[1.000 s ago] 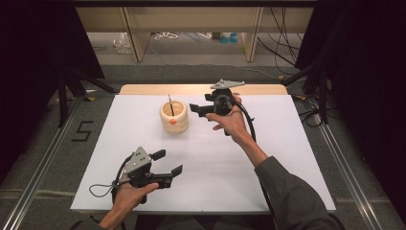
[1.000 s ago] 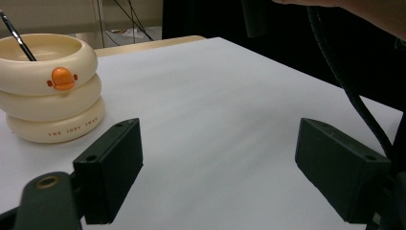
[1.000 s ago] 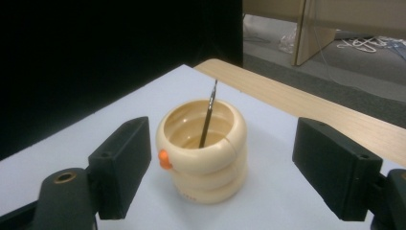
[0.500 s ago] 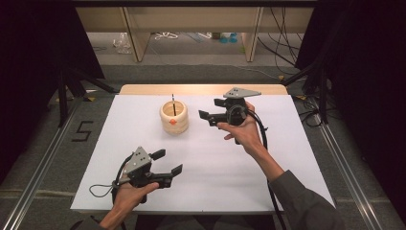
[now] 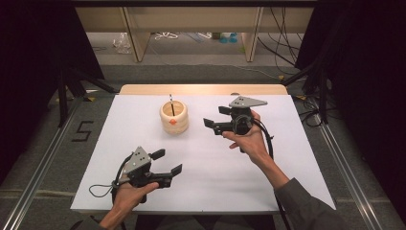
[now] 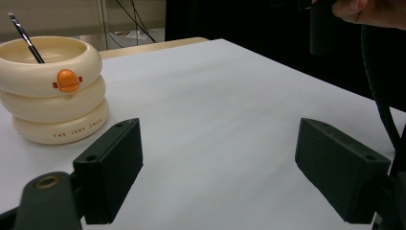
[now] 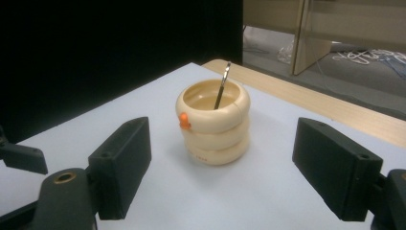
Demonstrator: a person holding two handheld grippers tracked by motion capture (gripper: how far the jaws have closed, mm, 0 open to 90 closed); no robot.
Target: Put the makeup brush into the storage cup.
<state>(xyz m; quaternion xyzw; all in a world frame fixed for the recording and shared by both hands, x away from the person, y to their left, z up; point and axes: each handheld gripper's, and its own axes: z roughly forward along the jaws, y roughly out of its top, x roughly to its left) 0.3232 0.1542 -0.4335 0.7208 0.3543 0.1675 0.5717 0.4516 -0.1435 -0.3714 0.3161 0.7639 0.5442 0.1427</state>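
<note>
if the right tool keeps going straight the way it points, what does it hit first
Most likely the cream ringed cup, which sits centred between the open right tool's jaws with bare white table between; the depth is uncertain.

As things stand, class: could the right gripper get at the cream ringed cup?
Probably yes. The right gripper is open, faces the cream ringed cup, and only bare white table lies between.
</note>
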